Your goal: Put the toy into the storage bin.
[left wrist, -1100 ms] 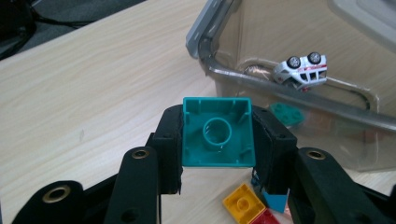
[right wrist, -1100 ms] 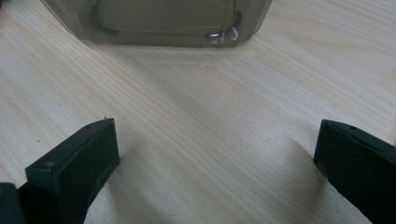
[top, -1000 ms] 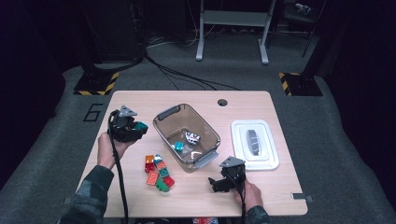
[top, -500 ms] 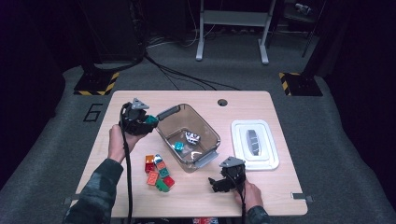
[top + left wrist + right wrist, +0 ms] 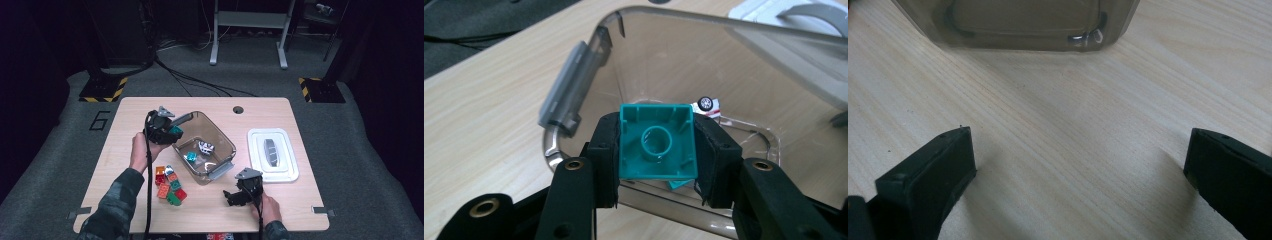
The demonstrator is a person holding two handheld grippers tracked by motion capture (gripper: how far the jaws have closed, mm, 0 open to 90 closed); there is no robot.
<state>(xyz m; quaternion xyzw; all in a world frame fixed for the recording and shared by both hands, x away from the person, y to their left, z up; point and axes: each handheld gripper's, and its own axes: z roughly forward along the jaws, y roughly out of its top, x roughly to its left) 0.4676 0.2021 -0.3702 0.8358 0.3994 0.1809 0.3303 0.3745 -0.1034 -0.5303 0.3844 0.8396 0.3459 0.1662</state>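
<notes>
**A:** From the high view, can you read any writing?

**B:** A dark "6" [image 5: 100, 120] sits on the grey floor just off the desk's [image 5: 150, 210] left edge. On the desk, your left gripper [image 5: 167, 131] is over the clear plastic bin's [image 5: 226, 145] far-left corner, pinching a teal block [image 5: 175, 131]. More blocks [image 5: 169, 184], red, orange and green, lie in a loose heap near the front edge, left of the bin. A white lid [image 5: 272, 155] lies flat toward the right edge.

**A:** And your right gripper?

**B:** Your right gripper [image 5: 235, 196] rests low near the front edge, just in front of the bin's near corner.

**A:** The left gripper view?

**B:** The teal block [image 5: 656, 142] is square, hard glossy plastic, its hollow underside with a round tube facing the camera. Both black pads [image 5: 605, 145] press on its sides. Beyond it lies the smoky bin [image 5: 659, 45] with a grey clip handle [image 5: 569, 85], and a small toy wheel [image 5: 705, 103] shows inside.

**A:** The right gripper view?

**B:** The jaws stand spread wide over bare pale wood-grain desk [image 5: 1058, 150], nothing between them. The bin's wall [image 5: 1023, 22] is ahead, well apart.
</notes>
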